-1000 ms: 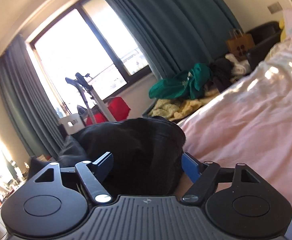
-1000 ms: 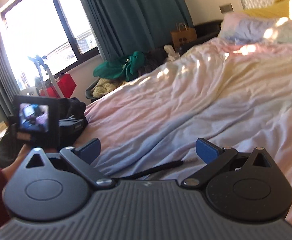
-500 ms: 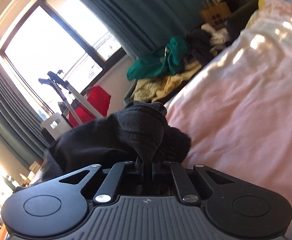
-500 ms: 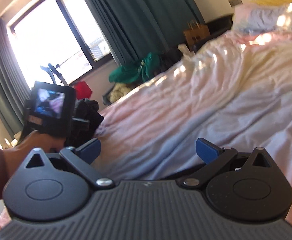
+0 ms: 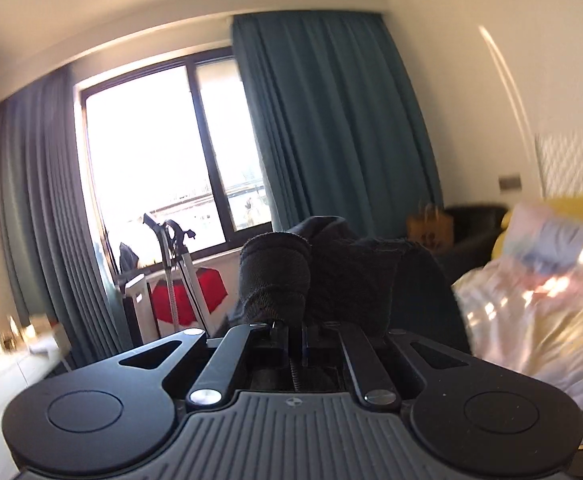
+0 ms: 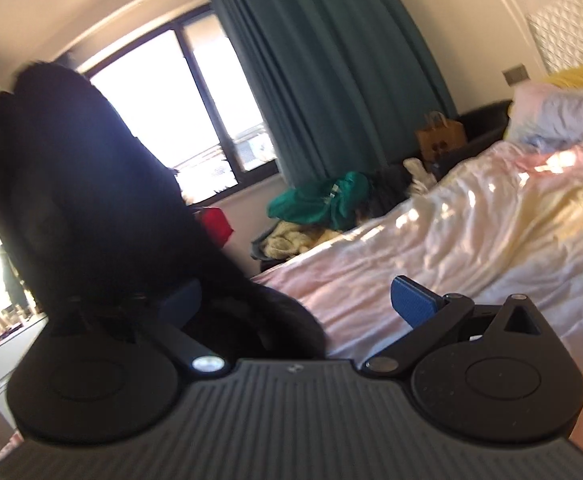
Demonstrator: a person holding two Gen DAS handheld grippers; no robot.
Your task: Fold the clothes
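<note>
Item: black garment [image 5: 323,276], clamped in my closed left gripper [image 5: 294,334], hanging off the bed's [image 6: 471,248] window-side edge. Right gripper [image 6: 295,304]: jaws apart, holding nothing. Handling: catch a second hem, spread flat on bed.

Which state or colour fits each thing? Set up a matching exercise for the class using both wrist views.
Things:
1. left hand-held gripper
2. right hand-held gripper
3. curtain
4. paper bag

States or colours:
A. brown
B. open
C. teal
D. shut on the black garment

Pairs: 1-D, 2-B, 3-C, 4-A
</note>
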